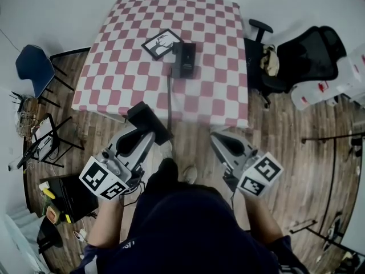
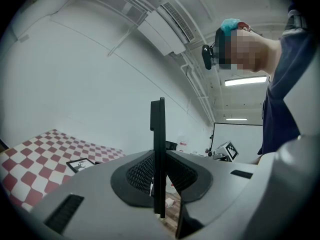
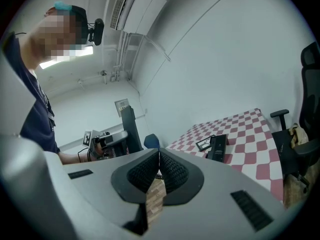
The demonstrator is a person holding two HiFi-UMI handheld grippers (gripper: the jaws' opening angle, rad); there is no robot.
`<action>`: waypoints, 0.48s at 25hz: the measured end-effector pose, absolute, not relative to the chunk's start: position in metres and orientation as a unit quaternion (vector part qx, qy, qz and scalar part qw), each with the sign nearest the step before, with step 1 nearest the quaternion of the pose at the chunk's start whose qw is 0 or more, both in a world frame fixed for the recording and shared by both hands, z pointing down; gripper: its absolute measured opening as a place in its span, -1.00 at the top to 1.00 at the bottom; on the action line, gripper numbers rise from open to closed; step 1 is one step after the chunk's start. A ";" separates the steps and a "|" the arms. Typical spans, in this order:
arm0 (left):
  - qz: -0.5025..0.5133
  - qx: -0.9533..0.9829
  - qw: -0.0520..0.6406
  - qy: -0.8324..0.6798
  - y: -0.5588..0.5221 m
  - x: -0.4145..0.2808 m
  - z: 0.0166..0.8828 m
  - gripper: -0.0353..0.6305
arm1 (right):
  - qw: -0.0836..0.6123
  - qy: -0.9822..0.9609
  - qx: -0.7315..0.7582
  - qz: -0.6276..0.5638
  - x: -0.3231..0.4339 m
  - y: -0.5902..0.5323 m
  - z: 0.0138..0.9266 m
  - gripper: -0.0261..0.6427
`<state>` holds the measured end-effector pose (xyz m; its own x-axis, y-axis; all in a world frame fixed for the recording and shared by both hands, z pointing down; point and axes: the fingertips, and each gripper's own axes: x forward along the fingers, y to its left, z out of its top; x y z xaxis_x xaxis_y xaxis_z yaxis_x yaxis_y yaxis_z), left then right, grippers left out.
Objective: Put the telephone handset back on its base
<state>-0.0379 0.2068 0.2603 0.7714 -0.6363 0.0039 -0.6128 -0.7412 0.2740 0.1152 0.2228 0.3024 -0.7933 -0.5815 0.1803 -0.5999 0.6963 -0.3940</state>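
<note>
Right now my left claw (image 2: pixel 159 178) is clamped on the flat black plastic telephone handset (image 2: pixel 158 134). In the left gripper view the handset stands upright and edge-on between the two dark ribbed pads (image 2: pixel 138 174) and rises well above them. From the head view, the handset (image 1: pixel 146 119) sits at the tip of the left claw (image 1: pixel 150 136), over the near edge of the desk covered in a red-and-white checked cloth (image 1: pixel 217 96).

The black rectangular telephone base (image 1: pixel 184 60) lies on the cloth toward the far middle of the desk, well apart from the handset and ahead of it, a little to its right. A thin dark cord (image 1: pixel 169 99) runs from the near side of the base across the cloth toward the handset. Just beside the base, on its far left, a small black-framed picture (image 1: pixel 162 43) lies flat.

My right claw (image 3: pixel 159 166) is empty, with its jaws together and their pads meeting at the front. It hangs over the brown wooden plank floor (image 1: pixel 285 153), just short of the desk's near edge, to the right of the handset. Looking along it, the base (image 3: pixel 217 147) lies ahead and to the right on the checks. The handset (image 3: pixel 129 129) is off to the left, upright in my other claw.
</note>
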 end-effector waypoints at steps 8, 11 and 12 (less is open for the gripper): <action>-0.044 0.933 0.146 -0.327 0.158 -0.052 0.274 0.63 | 0.029 -0.913 0.332 0.234 0.102 0.178 0.313 0.87; -0.043 0.933 0.152 -0.323 0.134 -0.062 0.278 0.63 | 0.033 -0.910 0.336 0.240 0.090 0.156 0.318 0.87; -0.042 0.933 0.154 -0.322 0.126 -0.065 0.280 0.63 | 0.033 -0.909 0.338 0.243 0.087 0.148 0.319 0.87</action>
